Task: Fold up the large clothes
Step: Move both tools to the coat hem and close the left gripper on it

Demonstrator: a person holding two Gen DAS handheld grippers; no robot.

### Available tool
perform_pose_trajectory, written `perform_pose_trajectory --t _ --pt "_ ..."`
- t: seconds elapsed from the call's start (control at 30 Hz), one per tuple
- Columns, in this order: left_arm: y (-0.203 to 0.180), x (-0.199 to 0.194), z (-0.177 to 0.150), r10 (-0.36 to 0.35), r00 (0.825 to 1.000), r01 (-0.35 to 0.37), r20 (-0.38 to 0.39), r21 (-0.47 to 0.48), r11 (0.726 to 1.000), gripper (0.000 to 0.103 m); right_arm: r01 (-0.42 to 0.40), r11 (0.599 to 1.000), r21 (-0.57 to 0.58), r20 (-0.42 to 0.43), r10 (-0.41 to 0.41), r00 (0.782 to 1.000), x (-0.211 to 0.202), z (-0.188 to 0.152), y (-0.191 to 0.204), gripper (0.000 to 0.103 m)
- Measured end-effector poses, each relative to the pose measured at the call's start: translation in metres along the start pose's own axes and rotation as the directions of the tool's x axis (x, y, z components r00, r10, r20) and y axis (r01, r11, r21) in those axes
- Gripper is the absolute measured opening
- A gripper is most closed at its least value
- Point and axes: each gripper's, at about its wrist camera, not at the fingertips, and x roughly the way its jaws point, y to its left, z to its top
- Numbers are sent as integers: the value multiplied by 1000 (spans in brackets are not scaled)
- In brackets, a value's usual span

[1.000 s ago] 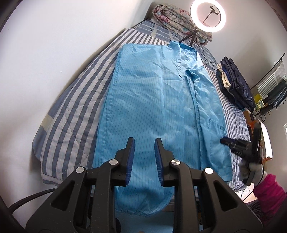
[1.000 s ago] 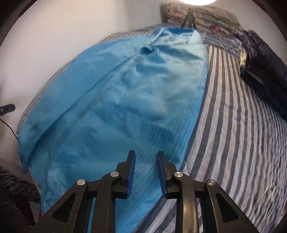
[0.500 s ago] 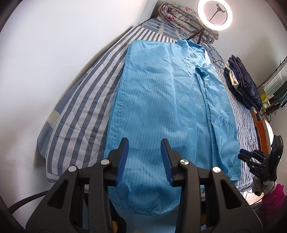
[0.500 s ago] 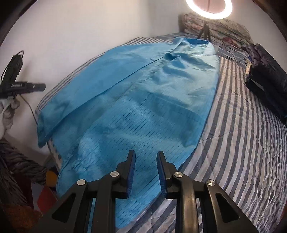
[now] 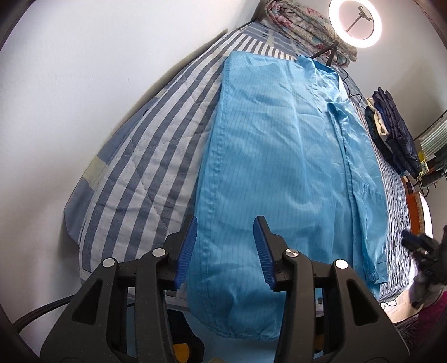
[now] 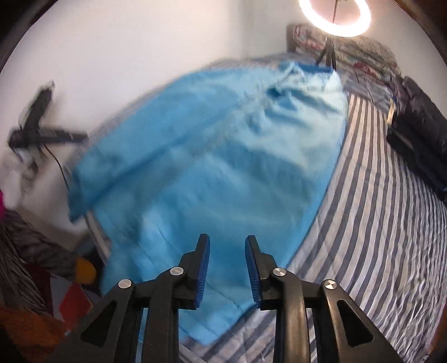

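A large light-blue striped coat (image 5: 285,167) lies flat along the striped bed (image 5: 145,167), collar at the far end, a cuffed sleeve end hanging over the near edge. My left gripper (image 5: 225,223) is open and empty above the coat's near left part. In the blurred right wrist view the same coat (image 6: 223,167) fills the middle; my right gripper (image 6: 226,243) is open and empty above its near hem. The right gripper also shows at the far right of the left wrist view (image 5: 419,243).
A ring light on a tripod (image 5: 354,23) stands at the bed's head by folded quilts (image 5: 307,19). A pile of dark clothes (image 5: 394,131) lies on the bed's right side. A white wall (image 5: 83,83) runs along the left.
My left gripper has opened wider and moved closer to the coat's near left part. My right gripper has pulled back and swung, blurring its view; its jaws have opened a little.
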Motion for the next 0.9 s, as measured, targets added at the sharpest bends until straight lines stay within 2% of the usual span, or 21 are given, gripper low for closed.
perform_pose_trajectory --t 0.07,0.13,0.2,0.3,0.47,0.53,0.63,0.67,0.7,0.77,0.8,0.9 --pt "6 6 2 -9 1000 9 -11 -21 1000 42 -41 999 16 58 40 998 -17 23 1 34" --pt "14 13 4 -38 999 36 -26 -65 997 42 -85 996 33 86 82 993 -27 45 1 46" --pt "22 20 6 -71 997 66 -43 -107 992 42 -120 992 45 112 115 987 -34 67 3 50" --pt "31 32 8 -123 989 109 -78 -165 980 42 -163 985 52 140 154 978 -37 99 10 50" --pt "39 41 5 -126 987 105 -99 -197 975 42 -226 973 49 148 217 965 -21 139 22 52" --pt "41 43 1 -136 986 115 -93 -198 973 42 -259 964 64 142 249 958 -10 151 24 57" --pt "39 42 -1 -147 984 127 -98 -190 974 42 -267 960 87 134 255 958 12 165 28 58" --pt "38 42 0 -154 983 133 -99 -190 973 39 -274 957 99 128 261 957 21 170 29 58" --pt "35 43 0 -168 980 146 -109 -183 972 26 -277 954 112 120 264 957 31 176 29 59" --pt "28 45 1 -157 980 137 -121 -159 978 11 -274 954 125 103 262 960 52 187 33 59" --pt "23 44 2 -150 982 133 -117 -141 981 6 -270 954 128 93 259 961 60 191 35 61" --pt "9 37 5 -131 988 124 -87 -87 989 4 -247 957 151 56 241 969 89 207 44 65"
